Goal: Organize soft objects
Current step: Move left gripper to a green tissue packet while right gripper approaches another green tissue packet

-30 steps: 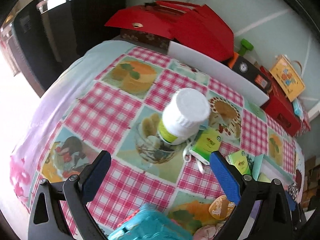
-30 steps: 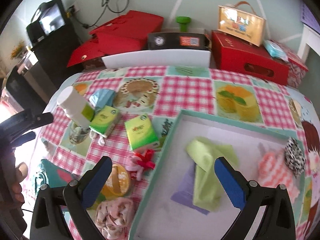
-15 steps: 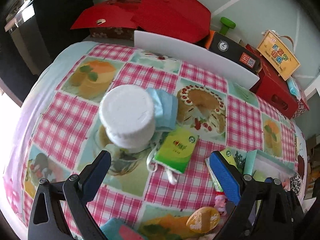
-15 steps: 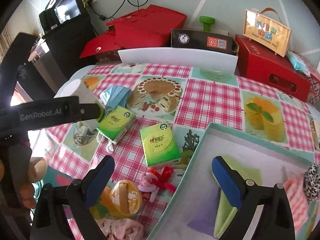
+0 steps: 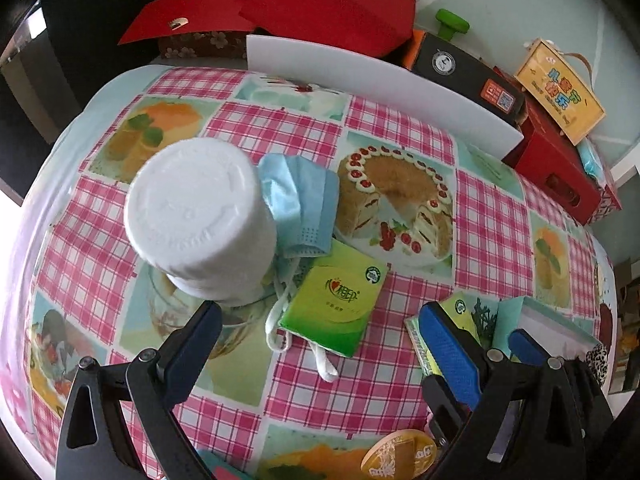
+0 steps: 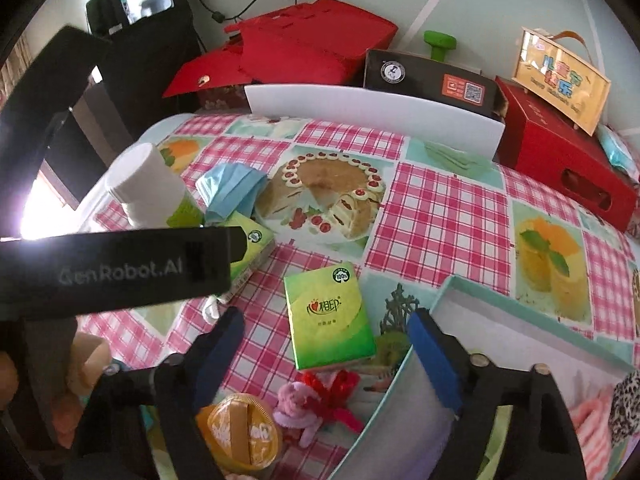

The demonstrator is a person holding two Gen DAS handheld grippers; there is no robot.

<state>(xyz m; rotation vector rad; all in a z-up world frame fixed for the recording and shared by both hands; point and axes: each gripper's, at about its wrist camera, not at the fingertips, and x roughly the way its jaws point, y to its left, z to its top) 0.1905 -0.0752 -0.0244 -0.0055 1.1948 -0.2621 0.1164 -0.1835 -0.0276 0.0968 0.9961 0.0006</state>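
Near the tabletop's front edge, the right gripper (image 6: 326,350) is closing around a green tissue pack (image 6: 329,317), not yet pressing it; the left gripper (image 5: 320,338) hangs wide open, empty, over another green tissue pack (image 5: 335,309) beside a white plastic bottle (image 5: 200,220).

- White-capped bottle (image 5: 200,220) stood upright on checked tabletop (image 5: 400,380).
- Red boxes (image 6: 304,52), black carton (image 6: 432,76), green dumbbell (image 6: 440,44) crowded the far edge.
- Gold round tin (image 6: 240,436) near front.
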